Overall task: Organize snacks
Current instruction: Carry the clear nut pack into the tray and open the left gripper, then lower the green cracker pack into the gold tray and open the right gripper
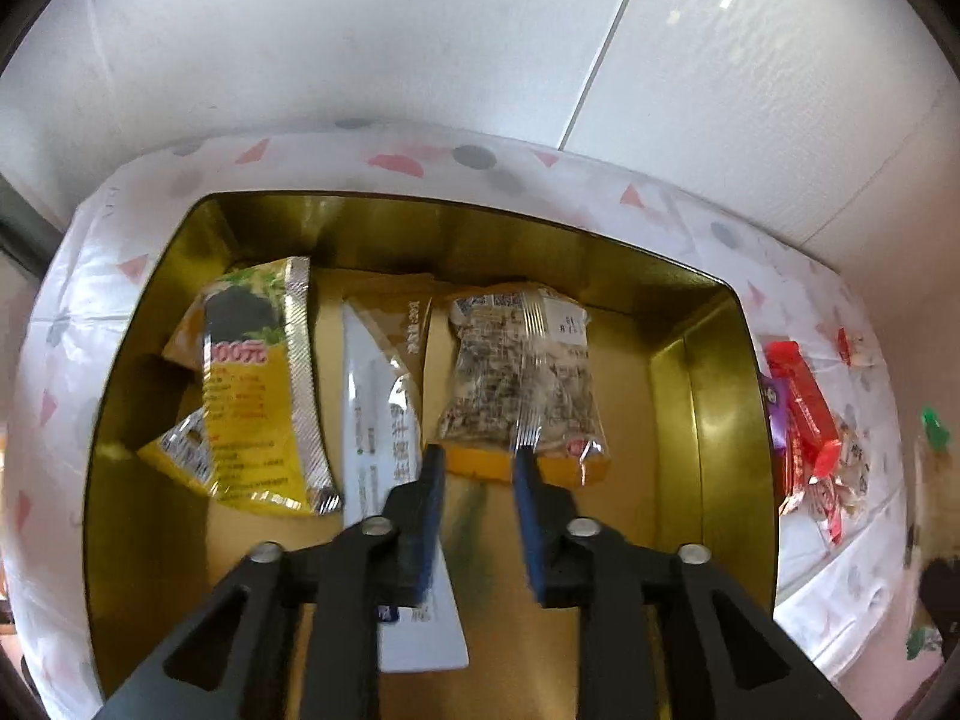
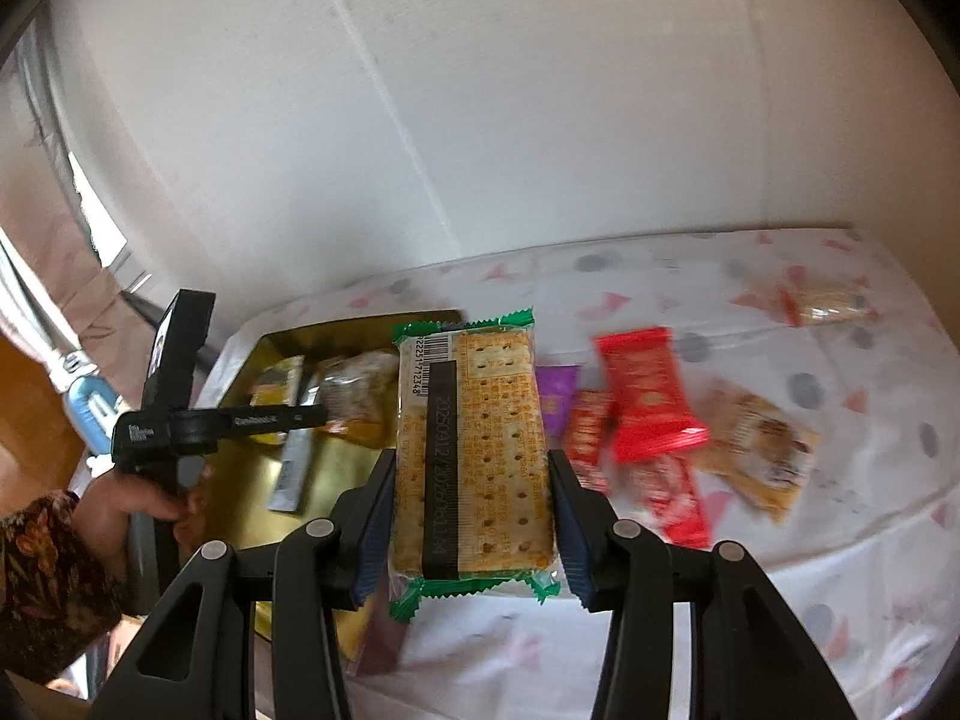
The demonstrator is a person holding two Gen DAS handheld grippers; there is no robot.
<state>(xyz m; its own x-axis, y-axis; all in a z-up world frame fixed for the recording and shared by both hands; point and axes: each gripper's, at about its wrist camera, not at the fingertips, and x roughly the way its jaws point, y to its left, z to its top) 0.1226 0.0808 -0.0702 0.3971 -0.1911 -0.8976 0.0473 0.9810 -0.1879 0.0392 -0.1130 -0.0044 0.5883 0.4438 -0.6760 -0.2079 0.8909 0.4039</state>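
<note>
A gold tin (image 1: 708, 360) stands on the patterned tablecloth, and my left gripper (image 1: 478, 453) hangs over its floor, open with nothing between its blue pads. In the tin lie a yellow packet (image 1: 252, 396), a white packet (image 1: 384, 420) and a clear packet of speckled snack (image 1: 522, 372) on top of an orange packet (image 1: 480, 465). The left fingertips are just short of the clear packet's near edge. My right gripper (image 2: 471, 456) is shut on a green-edged cracker packet (image 2: 474, 438), held up above the table, right of the tin (image 2: 264, 480).
Loose snacks lie on the cloth right of the tin: a red packet (image 2: 648, 396), a purple one (image 2: 558, 396), a tan one (image 2: 756, 450) and another far back (image 2: 828, 297). A hand (image 2: 150, 504) in a floral sleeve is at the left. A white wall runs behind the table.
</note>
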